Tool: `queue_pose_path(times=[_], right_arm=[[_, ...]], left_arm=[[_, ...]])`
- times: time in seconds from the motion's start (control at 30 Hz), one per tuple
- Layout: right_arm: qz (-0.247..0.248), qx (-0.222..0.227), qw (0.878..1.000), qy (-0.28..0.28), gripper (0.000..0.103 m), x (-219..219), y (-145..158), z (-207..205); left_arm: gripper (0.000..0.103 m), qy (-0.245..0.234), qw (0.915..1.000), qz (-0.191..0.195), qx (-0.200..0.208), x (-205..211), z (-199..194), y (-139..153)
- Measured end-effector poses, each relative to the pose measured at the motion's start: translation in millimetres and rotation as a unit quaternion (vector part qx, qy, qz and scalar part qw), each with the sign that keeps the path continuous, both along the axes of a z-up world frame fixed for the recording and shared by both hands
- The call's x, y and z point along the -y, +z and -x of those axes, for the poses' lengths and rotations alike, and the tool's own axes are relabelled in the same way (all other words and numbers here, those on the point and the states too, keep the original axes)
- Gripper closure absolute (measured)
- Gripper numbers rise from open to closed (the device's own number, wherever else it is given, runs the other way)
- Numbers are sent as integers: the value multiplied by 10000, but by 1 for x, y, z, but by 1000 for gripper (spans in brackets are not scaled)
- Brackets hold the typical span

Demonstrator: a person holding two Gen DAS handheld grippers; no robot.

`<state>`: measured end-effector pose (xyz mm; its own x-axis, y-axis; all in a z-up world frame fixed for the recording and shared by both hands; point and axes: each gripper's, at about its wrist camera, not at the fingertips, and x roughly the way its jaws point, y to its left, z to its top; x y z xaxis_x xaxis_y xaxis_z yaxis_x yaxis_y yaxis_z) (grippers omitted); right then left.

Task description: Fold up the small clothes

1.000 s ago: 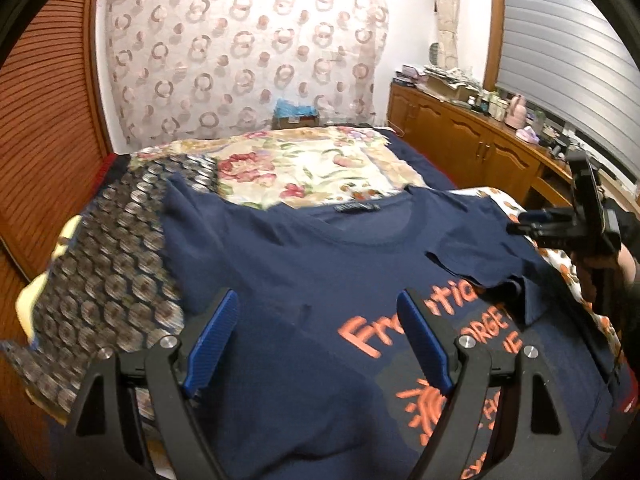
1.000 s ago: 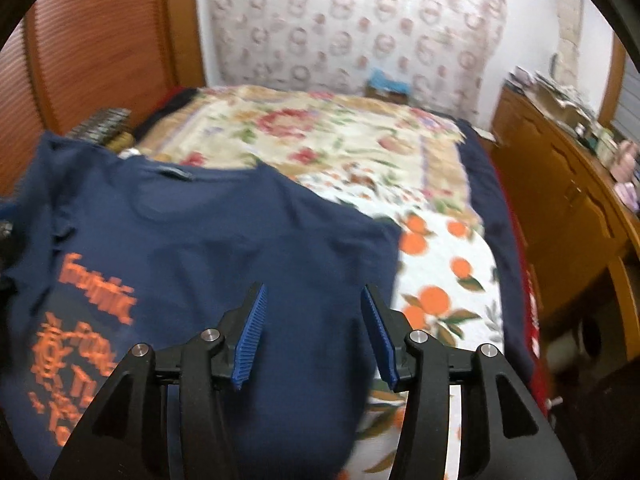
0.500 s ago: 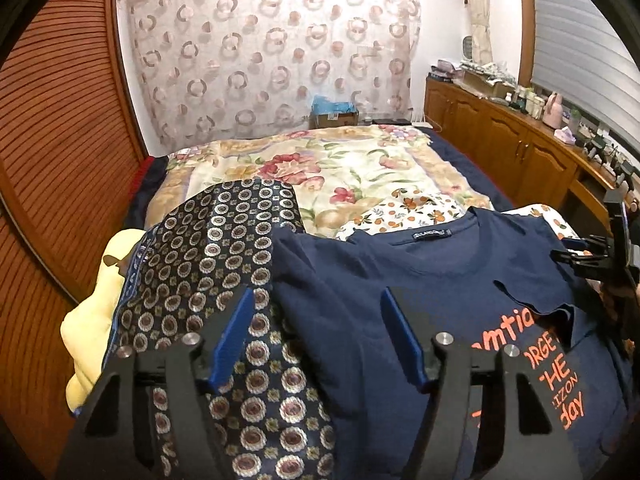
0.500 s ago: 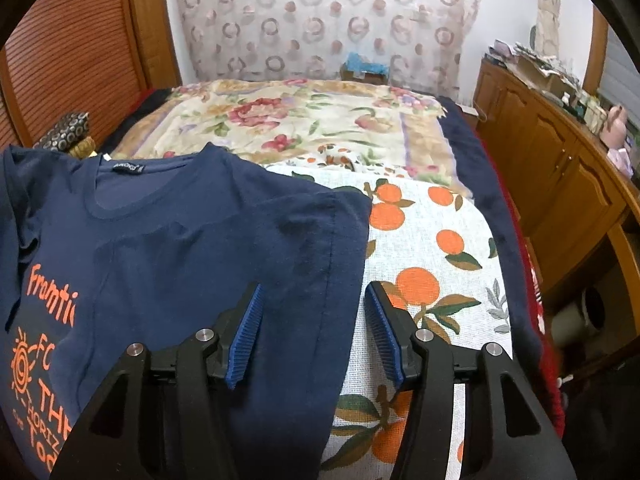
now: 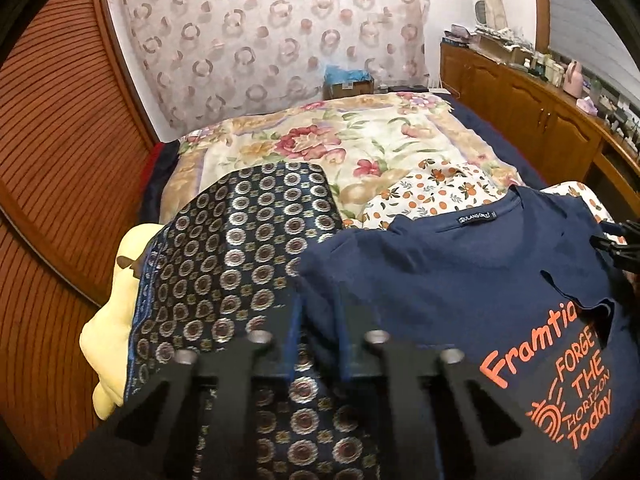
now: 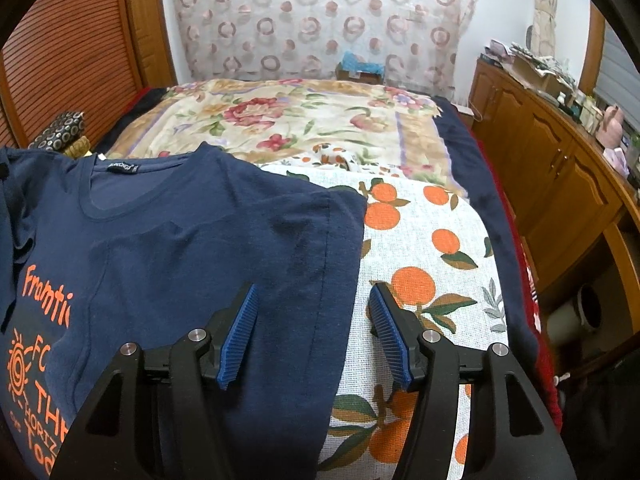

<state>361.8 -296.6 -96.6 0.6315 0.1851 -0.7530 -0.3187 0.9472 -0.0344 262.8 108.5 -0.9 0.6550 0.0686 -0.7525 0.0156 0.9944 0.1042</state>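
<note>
A navy-blue cotton T-shirt (image 6: 192,248) with orange printed lettering lies face up on the bed, neckline toward the far end, its round collar showing a small dark label with white letters (image 5: 477,217). The print, partly cut off in both views, reads "Framti…", "FORGE… THE HORIZON Today" beside an orange sun motif (image 5: 548,416). In the right wrist view one sleeve lies flat, its hem straight against an orange-fruit-patterned cloth. The other shoulder is rumpled and rests at the edge of a dark medallion-patterned fabric. A small fold rises mid-chest.
</note>
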Motion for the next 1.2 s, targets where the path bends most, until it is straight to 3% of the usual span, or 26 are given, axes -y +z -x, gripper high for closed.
queue_pose_path(times=[0.3,0.6,0.77,0.83,0.87,0.9,0.97,1.2], right_arm=[[-8,-1,10000,10,43,0,0,0],[-86,-110,9998,-142,39,6,1,-18],[-267,-152,9994,139,41,-3,2,-25],[-138,-100,9996,240,55,-11,2,-26],[-140,-98,9993,326,69,-14,2,-25],[-277,-170,9984,465,94,-16,3,-25],[-402,-181,9980,460,99,-16,7,-22],[-786,545,9944,451,100,-5,54,14]], left_arm=[[102,-176,9991,319,233,-9,10,14],[103,-420,9922,780,873,-11,29,60],[103,-487,9903,839,999,-12,34,76],[103,-550,9895,834,1047,-8,38,78],[103,-584,9892,830,1061,-6,41,79],[103,-602,9889,823,1085,-5,43,80],[103,-621,9881,825,1140,0,48,81],[103,-620,9847,952,1323,0,73,84]])
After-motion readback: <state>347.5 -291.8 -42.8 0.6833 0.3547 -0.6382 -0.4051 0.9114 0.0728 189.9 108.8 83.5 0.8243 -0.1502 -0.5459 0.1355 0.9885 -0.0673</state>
